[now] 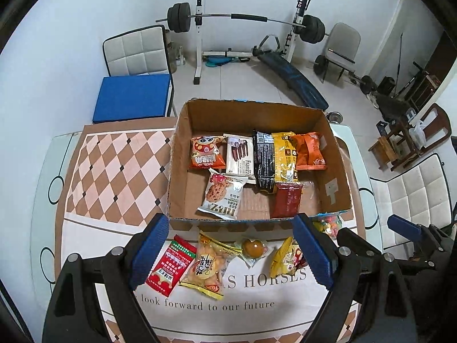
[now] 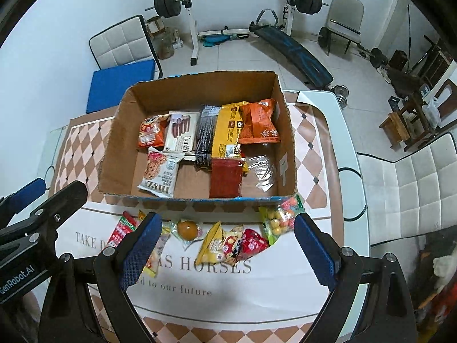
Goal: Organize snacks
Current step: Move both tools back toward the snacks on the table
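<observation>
An open cardboard box [image 1: 182,154] sits on a counter [image 1: 100,171] covered by a checked cloth.

Inside the box, a row of packets lies against its far wall, each with its long axis running from far wall to near wall. From left to right they are an orange cartoon packet [image 1: 206,152], a white Franzzi wafer packet [image 1: 240,155], a black packet [image 1: 264,161], a yellow packet [image 1: 284,154] and an orange pouch [image 1: 308,151].

Nearer the box's front wall lie a white cookie packet [image 1: 221,195], tilted with its printed name toward the front, and a dark red packet [image 1: 286,200] lying lengthwise.

Outside the box, just beside its front wall, loose snacks lie in a row. They are a red sachet [image 1: 171,265], angled diagonally, a pale yellow biscuit bag [image 1: 210,264], a clear-wrapped brown round snack [image 1: 252,248], a yellow packet of small sweets [image 1: 285,260] and a bag of coloured balls [image 2: 278,218] at the box's front right corner.

The left hand-held gripper [image 1: 231,253] hovers above that row, its blue-padded jaws spread wide and holding nothing. The right hand-held gripper [image 2: 227,253] hovers beside it, also spread wide and empty.
</observation>
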Tool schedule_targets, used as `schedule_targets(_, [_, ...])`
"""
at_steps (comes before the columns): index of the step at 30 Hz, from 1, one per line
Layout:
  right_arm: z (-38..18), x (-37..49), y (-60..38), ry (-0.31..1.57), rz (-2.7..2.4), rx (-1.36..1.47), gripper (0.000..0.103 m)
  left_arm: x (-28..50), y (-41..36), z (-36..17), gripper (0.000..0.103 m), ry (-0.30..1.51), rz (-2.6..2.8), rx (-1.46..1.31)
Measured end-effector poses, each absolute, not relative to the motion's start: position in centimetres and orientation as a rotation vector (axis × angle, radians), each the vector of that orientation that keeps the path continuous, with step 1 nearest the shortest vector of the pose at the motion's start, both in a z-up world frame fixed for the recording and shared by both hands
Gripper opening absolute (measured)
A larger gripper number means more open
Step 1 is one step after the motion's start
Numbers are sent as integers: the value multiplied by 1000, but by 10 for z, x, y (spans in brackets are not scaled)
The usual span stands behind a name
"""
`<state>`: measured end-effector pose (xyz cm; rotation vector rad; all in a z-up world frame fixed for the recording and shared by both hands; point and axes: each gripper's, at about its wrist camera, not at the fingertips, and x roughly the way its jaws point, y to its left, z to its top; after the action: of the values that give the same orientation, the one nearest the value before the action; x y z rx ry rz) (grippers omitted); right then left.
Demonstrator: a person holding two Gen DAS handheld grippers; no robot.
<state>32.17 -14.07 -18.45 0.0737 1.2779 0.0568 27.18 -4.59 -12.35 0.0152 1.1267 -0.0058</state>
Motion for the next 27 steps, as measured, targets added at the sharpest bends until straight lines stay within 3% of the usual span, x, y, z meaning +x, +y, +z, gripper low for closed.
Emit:
schedule_targets(5, [-196, 315, -142, 1320, 68, 114, 96, 265, -37, -136, 89, 1161, -4, -17])
schedule_targets(8, [-224, 311, -144, 1397, 68, 159, 96, 264, -30, -160, 102, 1226, -13, -33])
schedule_targets(14, [-310, 305, -146, 1582, 46, 261, 96, 257, -4, -224, 102, 1342, 60, -53])
schedule_targets(21, [-378, 310, -145, 1671, 37, 379, 95, 252, 28, -294, 102, 1477, 162, -85])
schedule_targets(24, [-398, 315, -136, 1694, 28, 348, 86, 257, 31, -312, 102, 1510, 162, -64])
schedule_targets(26, [-411, 316, -130, 1715, 26, 328, 71, 261, 29, -324, 102, 1532, 149, -46])
schedule_targets(27, [-415, 316, -128, 1720, 31, 334, 70, 263, 28, -329, 102, 1541, 145, -38])
